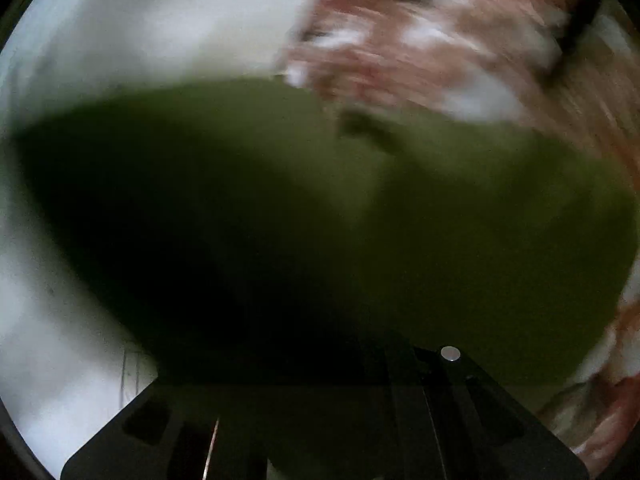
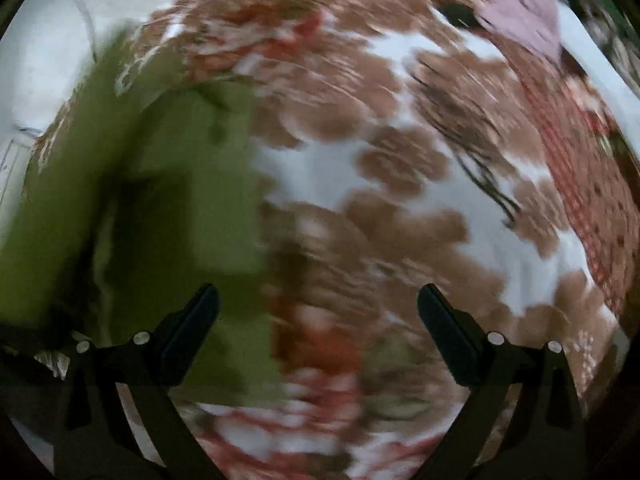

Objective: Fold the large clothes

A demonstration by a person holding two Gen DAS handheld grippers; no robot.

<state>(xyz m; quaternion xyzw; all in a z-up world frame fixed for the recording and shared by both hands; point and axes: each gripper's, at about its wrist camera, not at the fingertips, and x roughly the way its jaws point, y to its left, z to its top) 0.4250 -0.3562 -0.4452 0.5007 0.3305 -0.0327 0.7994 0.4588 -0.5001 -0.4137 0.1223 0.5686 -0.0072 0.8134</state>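
Both views are smeared with motion blur, so only broad shapes read clearly.

In the left wrist view an olive-green garment (image 1: 400, 216) fills most of the frame, draped close in front of the lens and hanging over the left gripper (image 1: 416, 364), whose black body shows along the bottom edge. Its fingers sit drawn together with the green cloth rising straight off them, so they appear to be clamped on the garment, though the pinch point itself is lost in shadow. Behind the cloth, a pale wall (image 1: 140, 20) takes the upper left, and a floral bedspread (image 1: 440, 40) in rust-brown and white takes the upper right.

In the right wrist view the right gripper (image 2: 318, 304) points down at the bedspread (image 2: 360, 200), its two black fingers (image 2: 192, 320) spread wide apart with nothing between them. The garment (image 2: 168, 200) lies on the left part of the bedspread, reaching toward the bed's left edge and passing under the left-hand finger; the fingers do not grip it. Toward the bed's far right corner lies a lilac piece of cloth (image 2: 528, 20), and beside it a red chequered strip (image 2: 580, 184) runs along the right edge. A pale wall (image 2: 44, 52) shows at the upper left.
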